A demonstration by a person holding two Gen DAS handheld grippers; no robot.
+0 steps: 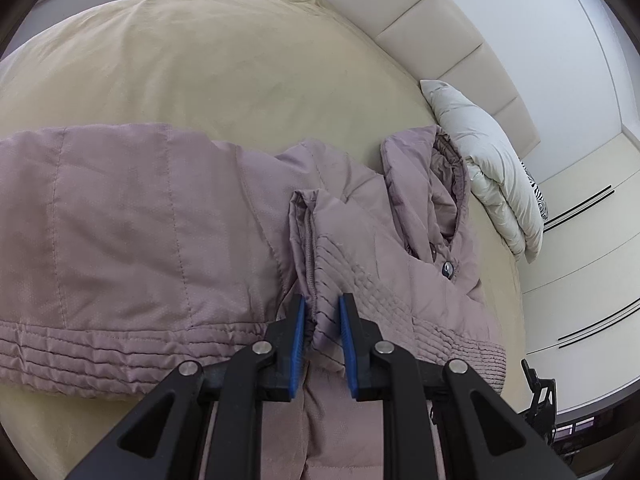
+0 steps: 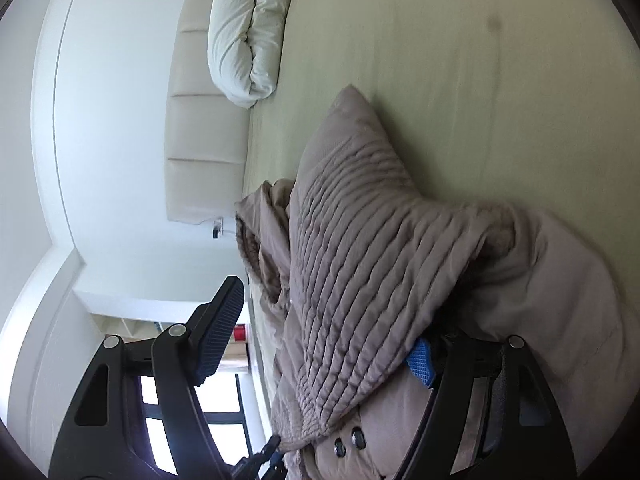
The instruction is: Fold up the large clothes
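Two grippers work on one mauve padded jacket [image 1: 132, 216] spread across a bed with a tan sheet [image 1: 208, 64]. In the left wrist view, the left gripper [image 1: 322, 312] has its blue-padded fingers [image 1: 298, 344] drawn close on either side of a bunched fold of the jacket, clamped on the ribbed cuff of a sleeve [image 1: 320, 248] near the bottom centre. The jacket body stretches away to the left, its stitched hem running along the near edge, while the hood [image 1: 432, 176] lies to the right with dark buttons [image 1: 447, 268] just below it. A white folded duvet [image 1: 492, 168] sits at the far right against the cream padded headboard [image 1: 432, 28].

In the right wrist view, the right gripper [image 2: 320, 328] stands with its jaws wide apart; the left finger [image 2: 220, 328] hangs free over the bed edge, and the right finger's blue pad [image 2: 420, 362] is partly buried under the jacket's quilted fabric [image 2: 360, 272]. Nothing is clamped between them.
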